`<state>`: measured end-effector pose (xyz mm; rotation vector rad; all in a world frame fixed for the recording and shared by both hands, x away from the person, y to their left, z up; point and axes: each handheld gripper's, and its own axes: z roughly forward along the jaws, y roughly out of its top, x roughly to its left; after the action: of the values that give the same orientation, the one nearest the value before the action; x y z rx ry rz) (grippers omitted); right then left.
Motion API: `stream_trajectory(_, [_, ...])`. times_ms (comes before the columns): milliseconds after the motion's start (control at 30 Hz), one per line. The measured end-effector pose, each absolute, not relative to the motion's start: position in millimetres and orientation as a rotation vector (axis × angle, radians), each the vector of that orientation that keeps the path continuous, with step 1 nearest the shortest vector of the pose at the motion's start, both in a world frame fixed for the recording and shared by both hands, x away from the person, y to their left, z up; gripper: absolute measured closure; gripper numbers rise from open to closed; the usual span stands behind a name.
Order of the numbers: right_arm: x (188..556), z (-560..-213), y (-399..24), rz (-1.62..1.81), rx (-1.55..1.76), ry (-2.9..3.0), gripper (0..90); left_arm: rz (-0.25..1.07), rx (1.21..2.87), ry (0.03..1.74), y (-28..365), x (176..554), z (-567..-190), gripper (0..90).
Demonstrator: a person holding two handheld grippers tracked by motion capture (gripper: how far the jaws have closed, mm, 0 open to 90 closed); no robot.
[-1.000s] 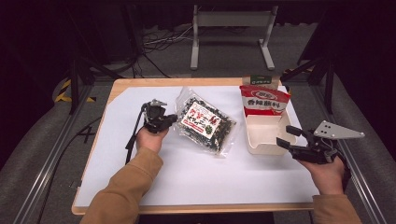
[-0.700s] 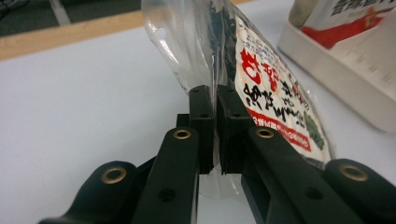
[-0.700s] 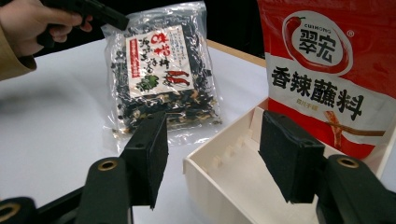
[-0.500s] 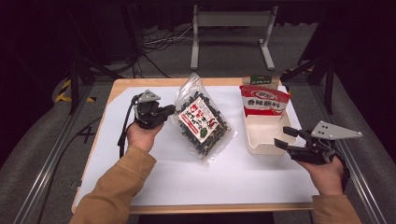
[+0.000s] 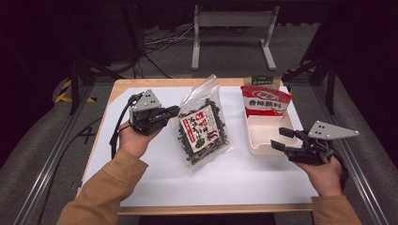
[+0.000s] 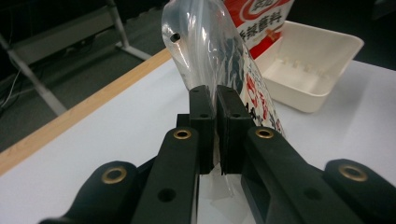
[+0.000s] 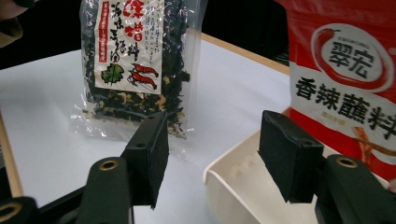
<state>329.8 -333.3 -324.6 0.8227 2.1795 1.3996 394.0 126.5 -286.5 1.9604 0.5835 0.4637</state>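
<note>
Clear crinkly plastic is all your left gripper (image 5: 172, 111) has hold of: its jaws are clamped tight on the side seam of the transparent bag of dark dried seaweed with the white printed label (image 5: 202, 126), and the bag stands tilted up off the white tabletop (image 5: 155, 154), its lower edge apparently resting there. In the left gripper view the pads pinch just the thin film near the edge, not the filled part. That is the weak spot: the bag's weight hangs from a slippery strip, so a quick swing could let it slide out or tear the seam.

Your right gripper (image 5: 281, 139) hangs with its jaws apart and nothing between them, just at the near rim of the cream rectangular plastic tray (image 5: 263, 150). The red sauce-mix pouch with white lettering (image 5: 266, 100) already leans upright at the tray's far end. If the seaweed bag is bound for that tray, carry it in low and slow, or it may knock the pouch over or catch on the rim
</note>
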Motion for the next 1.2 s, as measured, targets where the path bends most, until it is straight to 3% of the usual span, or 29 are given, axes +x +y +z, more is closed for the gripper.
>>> stream_trajectory(700, [348.8, -296.9, -267.8, 1.496, 0.632, 2.387, 34.3, 0.395, 1.973, 0.231, 122.6, 373.6, -266.6, 86.4])
stream_trajectory(1200, [365.5, -294.2, -233.6, 1.537, 0.559, 2.519, 31.8, 0.336, 1.957, 0.127, 114.7, 366.3, -264.4, 86.3])
